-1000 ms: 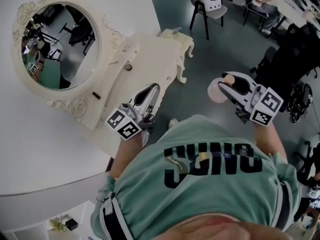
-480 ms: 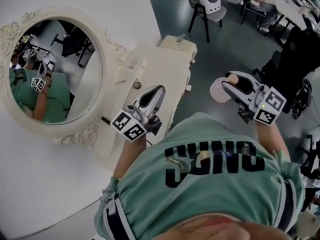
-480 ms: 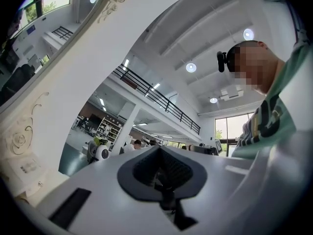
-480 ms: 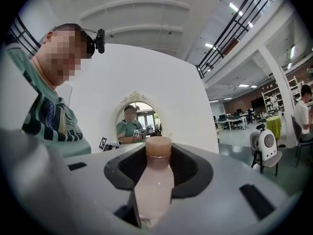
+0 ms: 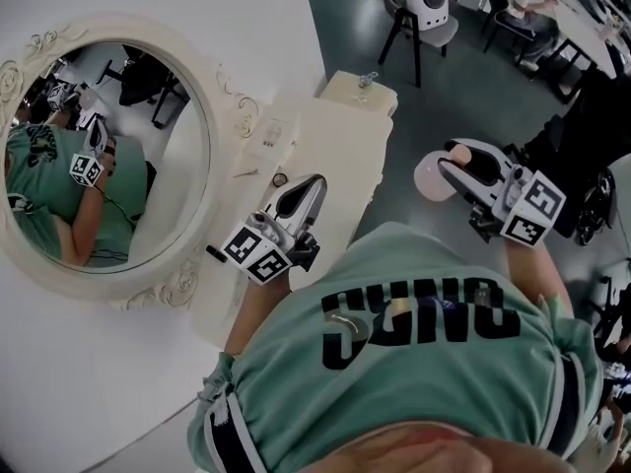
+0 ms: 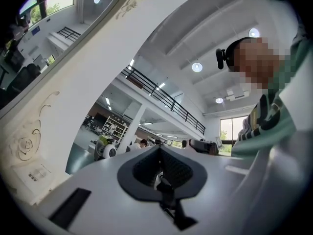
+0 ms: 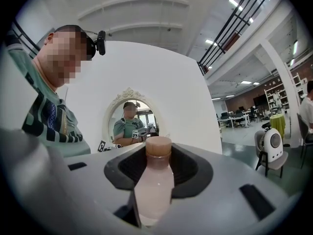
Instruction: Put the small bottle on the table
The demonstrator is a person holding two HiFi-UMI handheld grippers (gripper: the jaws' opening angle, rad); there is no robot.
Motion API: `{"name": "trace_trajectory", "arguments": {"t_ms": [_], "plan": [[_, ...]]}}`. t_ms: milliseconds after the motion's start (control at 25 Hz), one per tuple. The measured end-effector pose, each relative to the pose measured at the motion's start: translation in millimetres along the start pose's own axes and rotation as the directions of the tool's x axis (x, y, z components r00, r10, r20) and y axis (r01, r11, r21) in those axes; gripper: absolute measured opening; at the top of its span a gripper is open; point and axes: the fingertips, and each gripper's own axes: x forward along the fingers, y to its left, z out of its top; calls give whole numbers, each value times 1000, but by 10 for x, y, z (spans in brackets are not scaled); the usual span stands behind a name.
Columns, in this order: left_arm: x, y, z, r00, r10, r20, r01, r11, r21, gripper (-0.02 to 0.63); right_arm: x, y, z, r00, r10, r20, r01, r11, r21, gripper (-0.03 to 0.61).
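Placement not done: small bottle (image 7: 154, 180) is clamped in right gripper (image 5: 455, 168), jaws partly closed on its body. It's in the air well right of dressing table (image 5: 340, 136), not over its top. Left gripper (image 6: 161, 166) has jaws together, empty, over the table's near edge. Bottle capped, pale pink liquid inside. Left: carry over, set down, release.

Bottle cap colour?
Tan cap on the pale pink bottle; right gripper view shows it best.

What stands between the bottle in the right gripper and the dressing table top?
Nothing visible: only open space separates the small bottle from the dressing table. The left gripper hovers over its near end.
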Motion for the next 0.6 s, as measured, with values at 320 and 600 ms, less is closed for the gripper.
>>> {"name": "trace_trajectory", "arguments": {"t_ms": [320,600], "plan": [[426,186,-18,995,103,4,-103,994,34,-2,31,-635,37,996,86,9,-86,996,25,128],[1197,245,-148,962,255,94,-262,963,67,-2,-154,-1606,91,973,230,6,-231,973,33,129]]}}
